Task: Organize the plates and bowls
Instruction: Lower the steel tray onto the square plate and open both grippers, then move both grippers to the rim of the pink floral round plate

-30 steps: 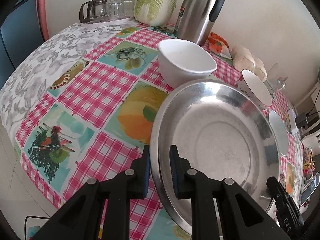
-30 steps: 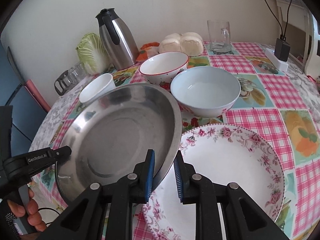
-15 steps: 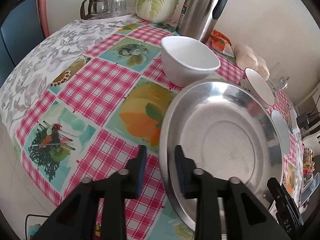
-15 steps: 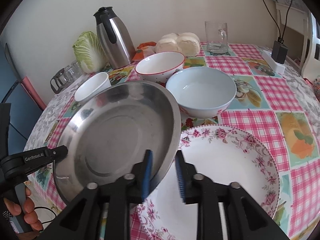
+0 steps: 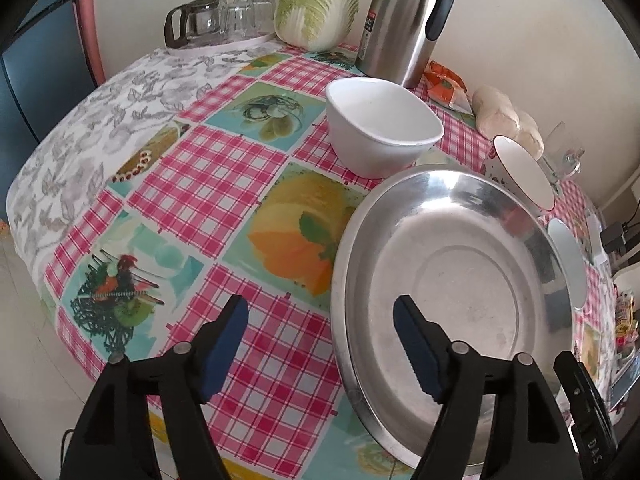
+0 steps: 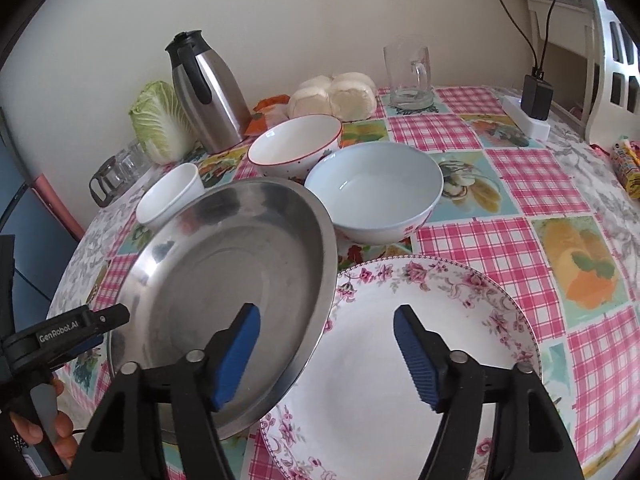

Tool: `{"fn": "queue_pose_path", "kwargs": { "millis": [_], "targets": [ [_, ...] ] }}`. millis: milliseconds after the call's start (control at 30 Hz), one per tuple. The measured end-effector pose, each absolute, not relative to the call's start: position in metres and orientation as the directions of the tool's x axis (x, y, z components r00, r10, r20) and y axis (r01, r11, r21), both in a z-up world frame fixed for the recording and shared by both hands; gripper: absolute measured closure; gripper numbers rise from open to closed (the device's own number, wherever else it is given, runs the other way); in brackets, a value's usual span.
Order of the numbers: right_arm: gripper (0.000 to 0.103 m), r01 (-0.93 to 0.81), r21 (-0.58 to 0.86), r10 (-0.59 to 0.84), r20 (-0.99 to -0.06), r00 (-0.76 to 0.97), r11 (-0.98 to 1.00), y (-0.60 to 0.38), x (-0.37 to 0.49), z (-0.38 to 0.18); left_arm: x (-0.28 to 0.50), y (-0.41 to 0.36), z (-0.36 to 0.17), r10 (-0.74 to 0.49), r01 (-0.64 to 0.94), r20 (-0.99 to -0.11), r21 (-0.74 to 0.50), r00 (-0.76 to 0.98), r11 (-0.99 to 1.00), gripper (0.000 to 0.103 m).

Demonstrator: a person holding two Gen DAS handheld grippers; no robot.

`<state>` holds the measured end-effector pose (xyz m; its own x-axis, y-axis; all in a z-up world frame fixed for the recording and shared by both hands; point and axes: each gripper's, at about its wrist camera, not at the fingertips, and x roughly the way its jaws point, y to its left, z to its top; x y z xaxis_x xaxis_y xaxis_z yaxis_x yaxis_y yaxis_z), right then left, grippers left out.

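two tongs opening, three bowls, two plates

You're at a home dining table: checkered fruit-print tablecloth, cabbage, steel thermos, steamed buns, crockery.

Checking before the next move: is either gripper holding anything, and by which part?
Nothing is held. Both the left gripper and right gripper have jaws opening, pads clear of the steel plate rim between them.
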<state>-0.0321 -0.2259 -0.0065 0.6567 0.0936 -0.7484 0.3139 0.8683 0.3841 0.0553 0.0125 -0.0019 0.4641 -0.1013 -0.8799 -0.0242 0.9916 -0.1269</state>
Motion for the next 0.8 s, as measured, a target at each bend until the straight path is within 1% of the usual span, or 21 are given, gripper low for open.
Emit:
{"fn": "queue_pose_path", "kwargs": {
  "millis": [33,67,100,200,267,333,367,400,433,667,800],
  "targets": [
    [0.018,0.314,0.382,0.093,-0.749,0.656,0.869,-0.226,-0.032,-0.007,0.055,0.012,-0.002,-0.098,-0.02,-0.879,-0.121,0.467,0.992,0.021],
    [0.013,0.312,0.383,0.093,-0.748,0.657,0.87,-0.226,-0.032,-0.007,0.055,0.011,-0.001,-0.091,-0.015,-0.878,-0.111,0.47,0.994,0.017],
    [0.013,0.312,0.383,0.093,-0.747,0.658,0.87,-0.226,-0.032,-0.007,0.055,0.011,-0.001,-0.085,-0.01,-0.877,-0.102,0.472,0.995,0.016],
    [0.011,0.308,0.381,0.092,-0.745,0.661,0.872,-0.225,-0.032,-0.007,0.054,0.007,-0.001,-0.068,0.004,-0.876,-0.076,0.477,0.997,0.015],
    [0.004,0.307,0.377,0.089,-0.744,0.662,0.874,-0.224,-0.032,-0.006,0.054,0.006,-0.001,-0.065,0.015,-0.876,-0.066,0.478,0.998,0.015],
    [0.003,0.302,0.375,0.088,-0.742,0.664,0.876,-0.223,-0.031,-0.006,0.053,0.003,-0.001,-0.061,0.026,-0.876,-0.056,0.479,0.998,0.012],
    [0.002,0.3,0.373,0.088,-0.742,0.665,0.878,-0.223,-0.031,-0.006,0.053,0.002,-0.001,-0.06,0.032,-0.875,-0.051,0.481,0.998,0.007],
    [0.002,0.299,0.372,0.088,-0.742,0.665,0.879,-0.223,-0.031,-0.006,0.052,0.001,-0.001,-0.058,0.039,-0.873,-0.045,0.485,0.998,0.004],
    [0.0,0.298,0.372,0.088,-0.741,0.665,0.879,-0.223,-0.031,-0.006,0.051,0.0,0.0,-0.056,0.044,-0.869,-0.039,0.491,0.998,0.004],
    [0.0,0.295,0.369,0.082,-0.735,0.673,0.881,-0.224,-0.033,-0.002,0.045,-0.006,0.008,-0.056,0.075,-0.85,-0.019,0.524,0.997,0.003],
    [0.0,0.296,0.363,0.076,-0.733,0.676,0.883,-0.225,-0.035,0.001,0.039,-0.012,0.016,-0.079,0.105,-0.826,-0.024,0.558,0.994,0.003]
  ]
}}
